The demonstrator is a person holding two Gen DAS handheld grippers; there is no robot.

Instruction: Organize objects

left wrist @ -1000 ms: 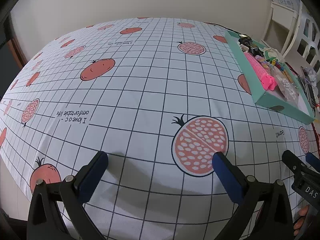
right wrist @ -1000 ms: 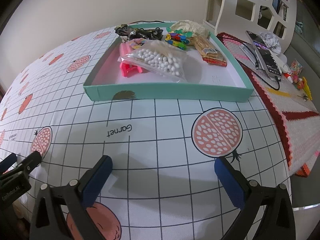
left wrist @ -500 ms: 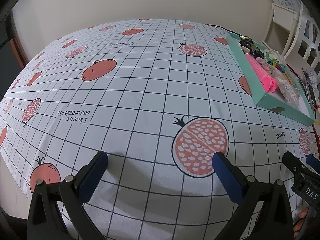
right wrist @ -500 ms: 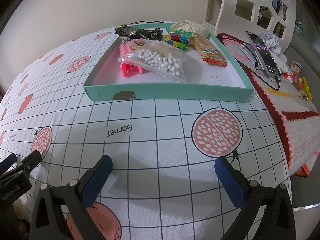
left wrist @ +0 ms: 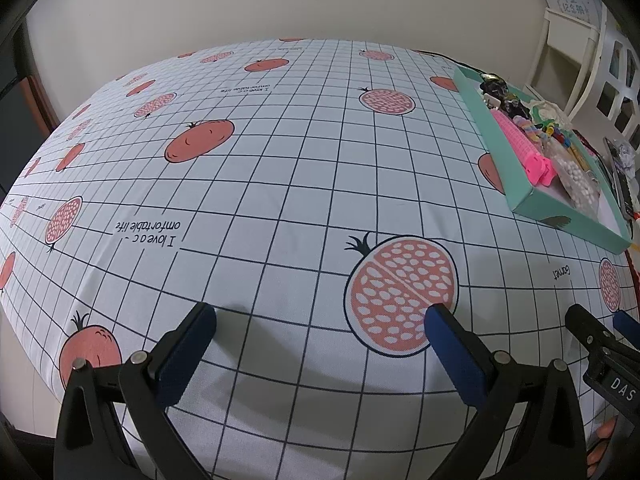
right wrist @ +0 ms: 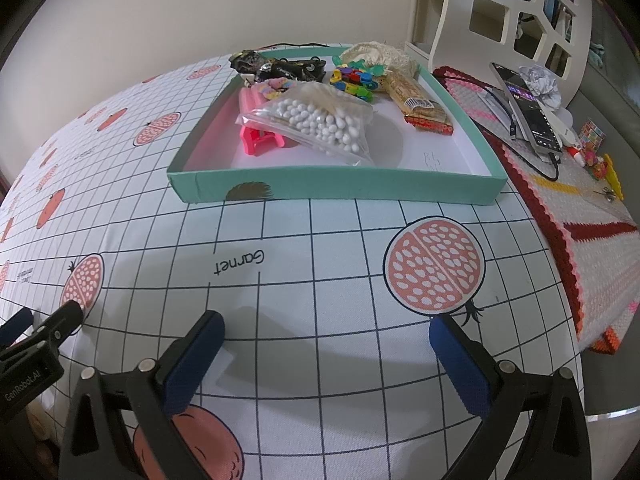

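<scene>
Pomegranate-print tablecloth (right wrist: 320, 240); crocheted mat (right wrist: 592, 248), phone (right wrist: 528, 114), crumpled paper (right wrist: 540, 80), white shelf (right wrist: 500, 12)

Table covered by white grid tablecloth (right wrist: 320, 240) with pomegranate prints. Teal shallow box (right wrist: 340, 190) sits directly on it, far side. To the right, crocheted red/pink mat (right wrist: 592, 248) on the table edge, phone (right wrist: 528, 112) lying on the mat.

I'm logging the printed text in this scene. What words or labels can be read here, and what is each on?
"Garnet": tablecloth.
"I love a c - omfortable life": tablecloth, left wrist view.
"GenRobot.AI": left tongs, seen from the right.
"DAS": right tongs, cut off at the frame edge.
Snack wrapper, phone screen, pencil marks inside the box: unreadable.
</scene>
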